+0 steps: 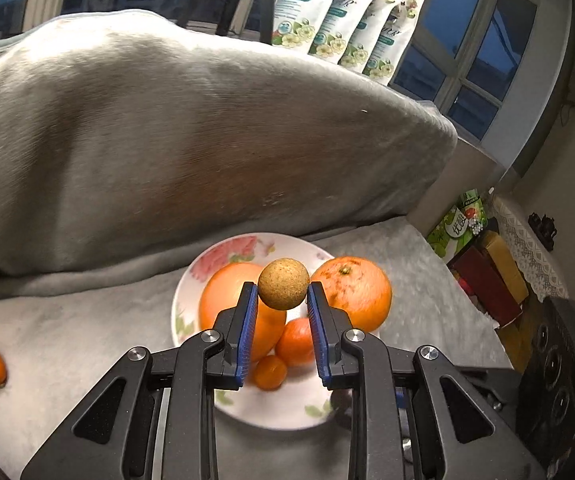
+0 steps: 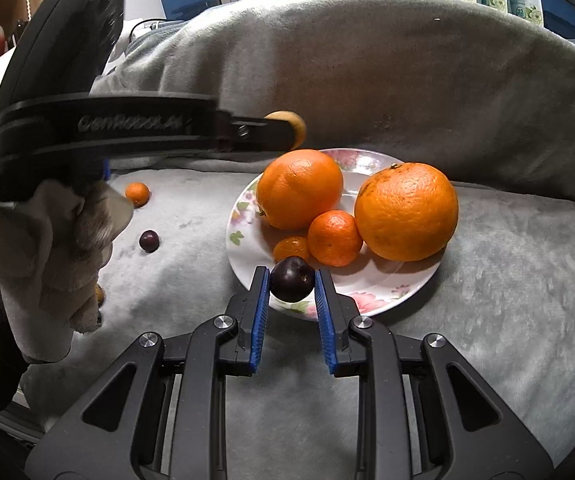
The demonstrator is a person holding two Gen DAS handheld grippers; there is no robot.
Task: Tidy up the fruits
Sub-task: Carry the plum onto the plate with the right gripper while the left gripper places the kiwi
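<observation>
Here the left gripper (image 1: 282, 289) pinched a tan round fruit (image 1: 283, 283) above the plate (image 2: 371, 160) of oranges (image 2: 406, 211), while the right gripper (image 2: 292, 282) clamped a dark plum (image 2: 292, 284) at the plate's near rim.

On the blanket (image 2: 507, 300) sat a plate (image 2: 243, 216) holding two oranges (image 2: 299, 188), the second (image 2: 406, 211) at three o'clock of the first. A mandarin (image 2: 334, 238) lay between them toward six o'clock, touching both, with a kumquat (image 2: 290, 249) just beside it at nine o'clock. Off the plate, toward nine o'clock, a second kumquat (image 2: 137, 193) and a plum (image 2: 149, 241) lay apart. Pouches (image 1: 343, 20) stood behind at twelve o'clock.
</observation>
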